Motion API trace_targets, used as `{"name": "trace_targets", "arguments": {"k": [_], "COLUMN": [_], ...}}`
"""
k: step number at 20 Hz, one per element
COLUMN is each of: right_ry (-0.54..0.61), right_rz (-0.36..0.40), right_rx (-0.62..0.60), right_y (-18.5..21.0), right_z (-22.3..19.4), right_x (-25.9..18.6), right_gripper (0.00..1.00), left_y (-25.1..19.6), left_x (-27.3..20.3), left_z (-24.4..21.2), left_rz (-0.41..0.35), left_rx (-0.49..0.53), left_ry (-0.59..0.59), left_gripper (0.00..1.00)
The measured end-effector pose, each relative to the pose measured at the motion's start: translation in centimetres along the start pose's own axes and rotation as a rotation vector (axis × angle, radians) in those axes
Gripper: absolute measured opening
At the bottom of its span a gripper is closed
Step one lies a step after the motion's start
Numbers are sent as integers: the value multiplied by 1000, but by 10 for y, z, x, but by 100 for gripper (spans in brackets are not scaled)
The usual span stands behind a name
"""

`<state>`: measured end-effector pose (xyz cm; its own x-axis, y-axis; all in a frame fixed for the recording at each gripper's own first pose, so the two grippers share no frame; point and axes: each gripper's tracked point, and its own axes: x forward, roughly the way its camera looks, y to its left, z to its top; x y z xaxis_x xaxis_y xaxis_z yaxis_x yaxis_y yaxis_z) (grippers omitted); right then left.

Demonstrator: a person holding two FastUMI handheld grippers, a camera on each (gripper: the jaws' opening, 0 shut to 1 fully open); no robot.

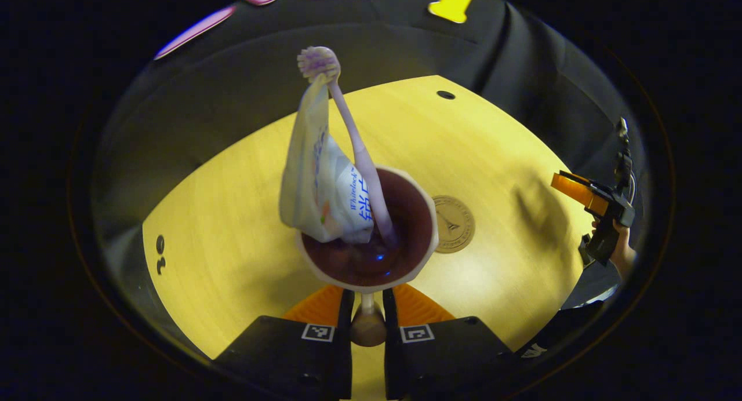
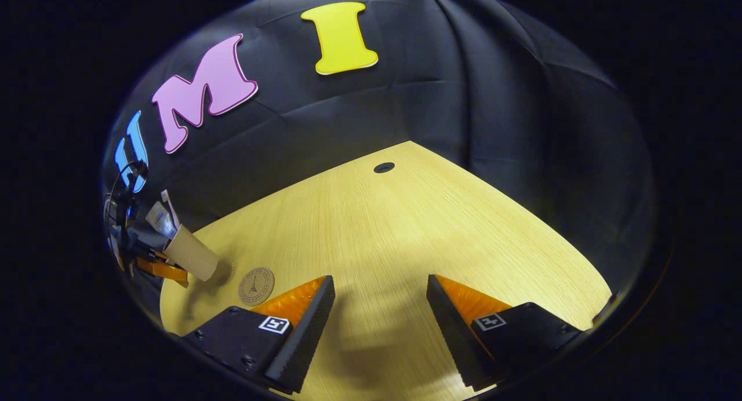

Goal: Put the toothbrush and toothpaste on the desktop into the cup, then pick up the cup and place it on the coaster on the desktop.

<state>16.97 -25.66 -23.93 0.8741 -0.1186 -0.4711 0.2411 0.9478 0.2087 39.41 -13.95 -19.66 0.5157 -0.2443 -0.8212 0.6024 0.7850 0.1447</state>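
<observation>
Already the risk sits closest to the lens: the left gripper point(image 1: 367, 308) is clenched on the cup point(image 1: 367, 233) by its handle alone, both fingers pressing on that narrow piece, so the cup could swing or tip. It looks to be held above the desktop point(image 1: 243, 215), though the fisheye makes the height hard to judge. Inside the cup, the toothpaste tube point(image 1: 316, 175) and the toothbrush point(image 1: 353, 140) lean far out past the rim, and a jolt or tilt might spill them. Just beyond the cup lies the round coaster point(image 1: 453, 223), still bare; a badly centred set-down would leave the cup half off it. Farther off, the right gripper point(image 2: 379, 308) hangs released over the bare wood, jaws wide apart, grasping nothing, well away from the cup.
</observation>
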Motion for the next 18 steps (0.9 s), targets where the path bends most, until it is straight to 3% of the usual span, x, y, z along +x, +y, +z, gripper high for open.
{"name": "trace_targets", "arguments": {"k": [1,9,18], "right_ry": [3,-4,9], "right_rz": [1,-1,-13], "right_rx": [3,26,74], "right_y": [-1,-1,-4], "right_z": [-2,-5,-10], "right_x": [-1,-4,-6], "right_gripper": [98,98,98], "left_y": [-11,-73,-75], "left_x": [3,35,44], "left_z": [6,20,18], "left_rz": [-15,-91,-97], "left_rx": [18,128,191], "left_ry": [1,28,80], "left_gripper": [27,27,27]}}
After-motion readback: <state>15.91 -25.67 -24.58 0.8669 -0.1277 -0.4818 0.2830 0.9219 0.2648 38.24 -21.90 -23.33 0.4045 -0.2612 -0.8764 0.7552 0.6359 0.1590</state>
